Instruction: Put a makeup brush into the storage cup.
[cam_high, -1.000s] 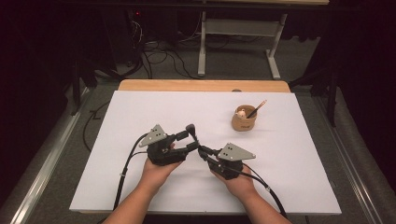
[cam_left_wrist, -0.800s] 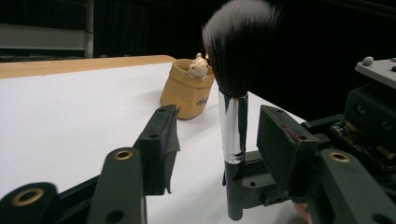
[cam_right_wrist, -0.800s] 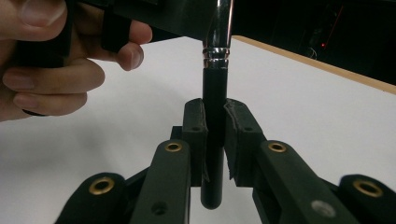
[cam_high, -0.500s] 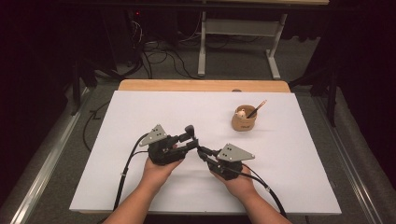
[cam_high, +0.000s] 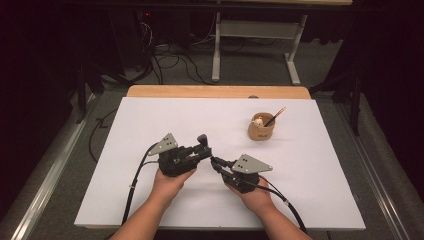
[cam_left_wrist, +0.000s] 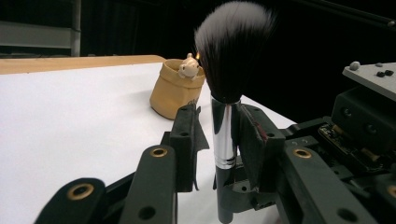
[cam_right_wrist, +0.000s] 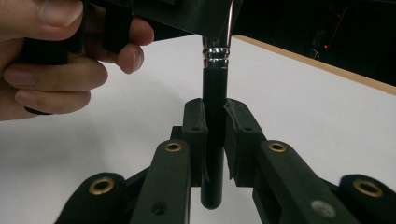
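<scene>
A makeup brush (cam_high: 202, 139) with a black handle, silver ferrule (cam_left_wrist: 224, 135) and dark white-tipped bristles stands upright between the two grippers near the table's front middle. My right gripper (cam_right_wrist: 215, 130) is shut on the black handle (cam_right_wrist: 214, 88), low down. My left gripper (cam_left_wrist: 217, 128) reaches in from the left with the ferrule between its jaws. Those jaws have just been closing; the right pad (cam_left_wrist: 250, 140) lies against the ferrule, and a thin gap shows at the left pad (cam_left_wrist: 189, 140). From above, the left gripper (cam_high: 205, 152) and right gripper (cam_high: 216, 162) nearly touch.
A small tan cup (cam_high: 261, 129) holding a pencil and a little figurine stands at the back right of the white sheet (cam_high: 150, 125). The wooden table edge (cam_high: 215, 91) runs along the back. Cables trail from both grippers toward the front edge.
The left gripper's jaws have drawn closer around the brush's ferrule. Both hands and the brush have stayed where they were.
</scene>
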